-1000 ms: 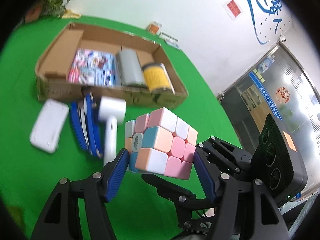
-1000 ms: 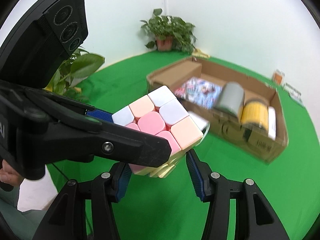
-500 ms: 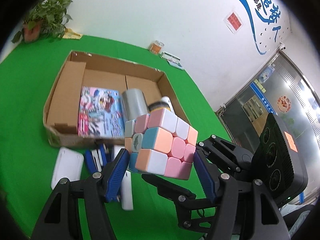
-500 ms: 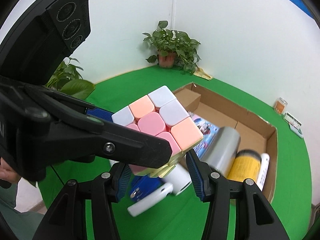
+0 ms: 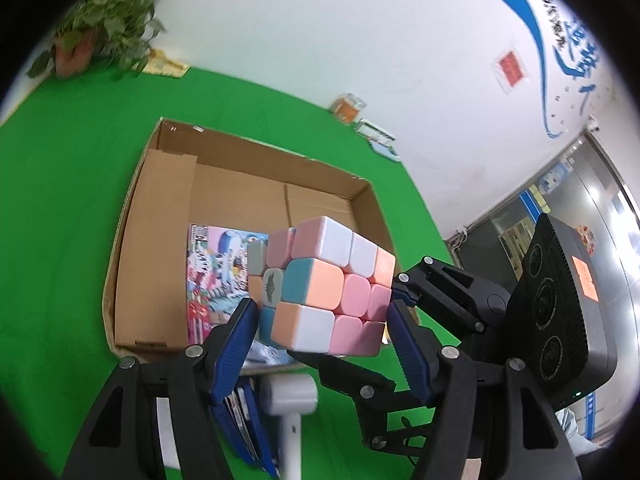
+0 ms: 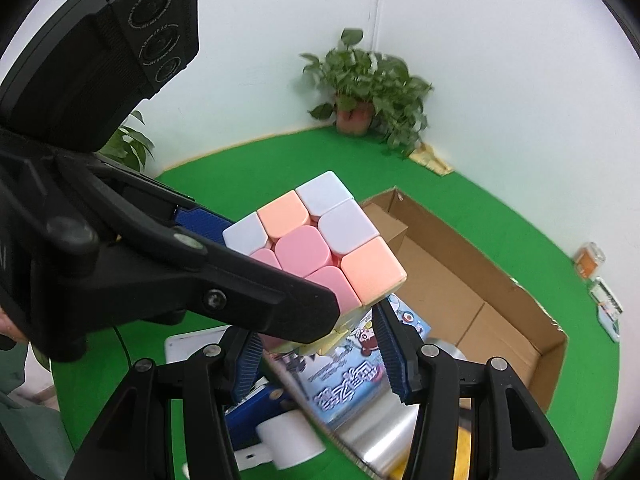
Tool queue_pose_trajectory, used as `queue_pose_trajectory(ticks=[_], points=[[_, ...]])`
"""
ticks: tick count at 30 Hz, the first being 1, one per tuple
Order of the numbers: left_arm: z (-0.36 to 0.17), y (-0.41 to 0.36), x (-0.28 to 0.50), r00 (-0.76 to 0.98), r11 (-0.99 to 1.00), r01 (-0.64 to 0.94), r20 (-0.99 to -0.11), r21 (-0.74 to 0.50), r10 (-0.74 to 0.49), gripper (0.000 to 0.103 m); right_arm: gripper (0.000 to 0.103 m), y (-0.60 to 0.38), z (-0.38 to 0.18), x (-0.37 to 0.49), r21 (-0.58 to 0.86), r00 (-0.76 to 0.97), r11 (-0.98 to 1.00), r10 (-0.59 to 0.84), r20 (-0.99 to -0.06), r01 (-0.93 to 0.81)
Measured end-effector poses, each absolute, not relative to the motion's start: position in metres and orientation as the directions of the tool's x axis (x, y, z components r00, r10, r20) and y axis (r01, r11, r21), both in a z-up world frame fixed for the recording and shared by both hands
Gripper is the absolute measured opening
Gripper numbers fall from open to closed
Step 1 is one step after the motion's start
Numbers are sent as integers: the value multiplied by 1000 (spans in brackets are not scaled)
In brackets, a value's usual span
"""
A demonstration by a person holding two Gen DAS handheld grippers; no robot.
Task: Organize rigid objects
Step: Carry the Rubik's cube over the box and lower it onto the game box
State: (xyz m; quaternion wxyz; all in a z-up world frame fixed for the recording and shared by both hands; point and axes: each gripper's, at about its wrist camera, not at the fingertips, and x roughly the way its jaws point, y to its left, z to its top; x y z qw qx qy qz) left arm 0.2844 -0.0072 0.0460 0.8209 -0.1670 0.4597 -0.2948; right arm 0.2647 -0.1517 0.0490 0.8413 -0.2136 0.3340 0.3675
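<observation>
Nearest, in the left wrist view: left claw (image 5: 320, 344) clamped on a pastel puzzle cube (image 5: 324, 288), blue pads pressing its two sides. Cube held in the air, clear of everything below. Right claw (image 6: 318, 344) closed on the same cube (image 6: 316, 248) from underneath, pads against its lower edges — a two-handed grip, with the left claw's black finger crossing in front of the cube in the right wrist view.

Just below the claws, on the green tabletop (image 5: 60, 200): a white hammer-shaped item (image 5: 290, 404), blue flat pieces (image 5: 244, 412) beside it, a white slab (image 6: 192, 344) partly hidden. All outside the box, not yet sorted.

Beyond, an open cardboard box (image 5: 132, 216) lying on the tabletop. Inside, near the front wall, a colourful printed booklet (image 5: 212, 272) lying flat; a silver cylinder (image 6: 380, 436) alongside it, and something yellow past that, mostly hidden. Rear half of the box floor bare.

Farthest: potted plant (image 5: 104, 24) at the tabletop's edge, small orange item (image 5: 348, 106) by the white wall.

Step in hand, judged: carrying the cube to the box. Next move calls for lowering it onto the bare cardboard behind the booklet, clear of the cylinder, and parting both claws only once it rests — one releasing first risks tipping the cube.
</observation>
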Motion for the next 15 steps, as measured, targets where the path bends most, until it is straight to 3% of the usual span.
queue_pose_trajectory(ticks=[15], points=[[-44,-10,374,257,795,188,-752,-577,-607,63,50,-138,-50,380,72,268,620,437,-859,-781]])
